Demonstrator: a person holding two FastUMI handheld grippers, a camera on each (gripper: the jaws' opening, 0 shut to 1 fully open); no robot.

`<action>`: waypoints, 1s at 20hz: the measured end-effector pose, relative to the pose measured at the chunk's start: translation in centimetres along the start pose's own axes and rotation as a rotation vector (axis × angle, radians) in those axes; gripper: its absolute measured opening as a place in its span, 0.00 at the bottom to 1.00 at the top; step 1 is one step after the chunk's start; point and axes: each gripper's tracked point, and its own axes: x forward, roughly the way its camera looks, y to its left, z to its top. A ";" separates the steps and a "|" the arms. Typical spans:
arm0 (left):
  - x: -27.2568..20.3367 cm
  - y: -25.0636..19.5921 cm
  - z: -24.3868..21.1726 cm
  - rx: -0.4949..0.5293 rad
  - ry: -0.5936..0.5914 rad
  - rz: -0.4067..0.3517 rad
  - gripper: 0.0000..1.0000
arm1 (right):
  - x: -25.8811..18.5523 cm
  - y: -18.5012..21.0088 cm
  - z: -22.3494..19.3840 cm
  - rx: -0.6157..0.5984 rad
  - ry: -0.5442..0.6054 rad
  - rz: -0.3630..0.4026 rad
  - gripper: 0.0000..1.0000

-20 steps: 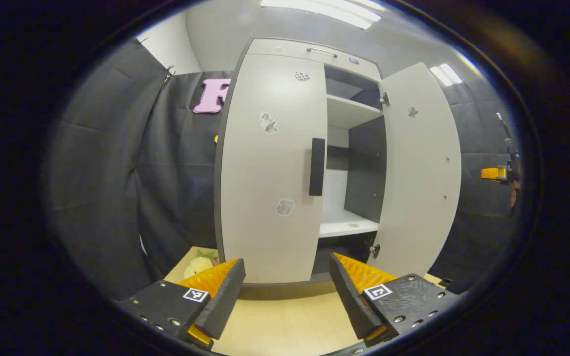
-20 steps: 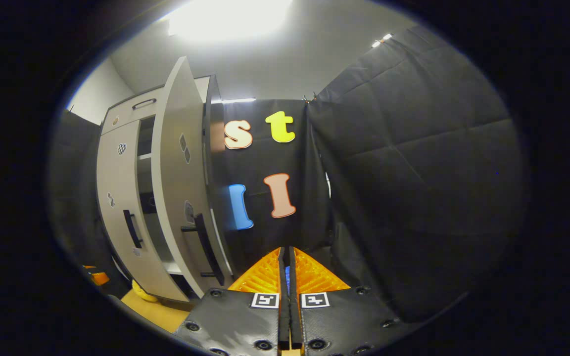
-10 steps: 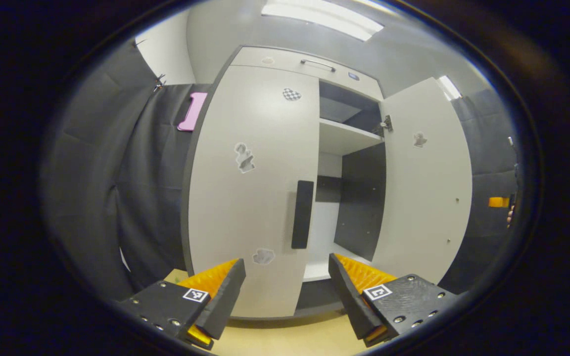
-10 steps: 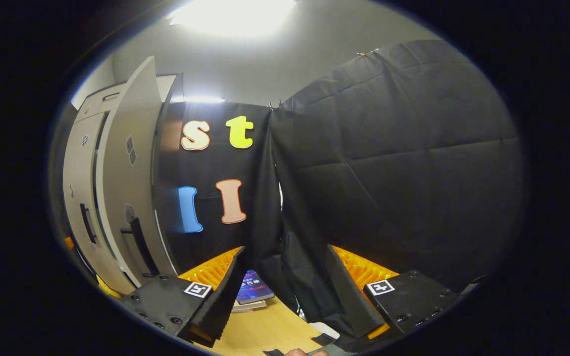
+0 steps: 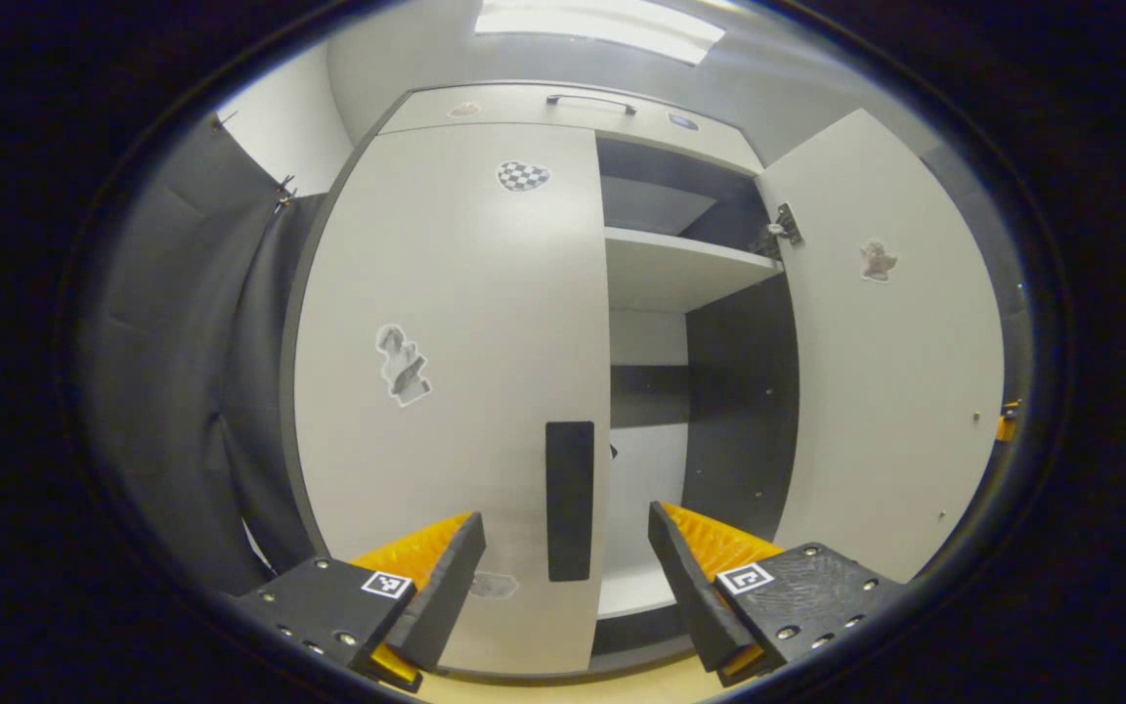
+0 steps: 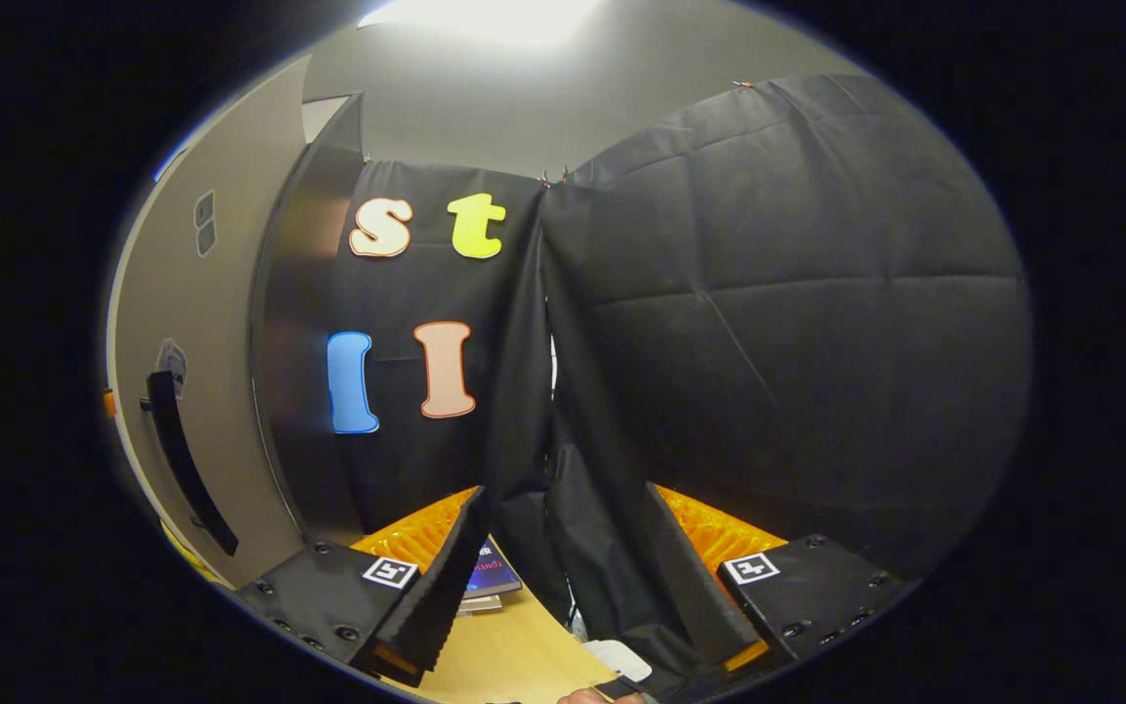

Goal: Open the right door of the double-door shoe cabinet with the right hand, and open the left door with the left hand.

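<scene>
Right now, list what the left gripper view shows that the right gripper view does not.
Left gripper view: the left door, shut, its handle ahead of the left gripper's open fingers, and the cabinet's shelves. Right gripper view: a book on the wooden table, beyond the right gripper's open fingers. Both: the right door, standing open, and the black booth wall.

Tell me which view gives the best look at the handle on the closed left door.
The left gripper view: the left door's handle stands head-on between the open fingers of the left gripper, its full length visible against the left door. The right gripper view faces the booth wall and shows the right door's handle instead.
</scene>
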 end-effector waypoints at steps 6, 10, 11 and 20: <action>3.7 0.8 -0.3 -0.042 0.021 0.080 0.74 | 6.1 0.4 -1.0 0.031 0.010 0.046 0.98; 4.5 0.1 -0.2 -0.035 0.015 0.090 0.68 | 9.7 1.0 -1.1 0.055 0.002 0.079 0.98; 5.0 -0.3 -0.1 -0.034 0.011 0.089 0.52 | 10.4 1.3 -0.9 0.078 -0.007 0.094 0.98; 5.6 0.2 -0.1 0.013 0.031 0.164 0.27 | 14.3 3.0 -1.1 0.103 -0.013 0.172 0.98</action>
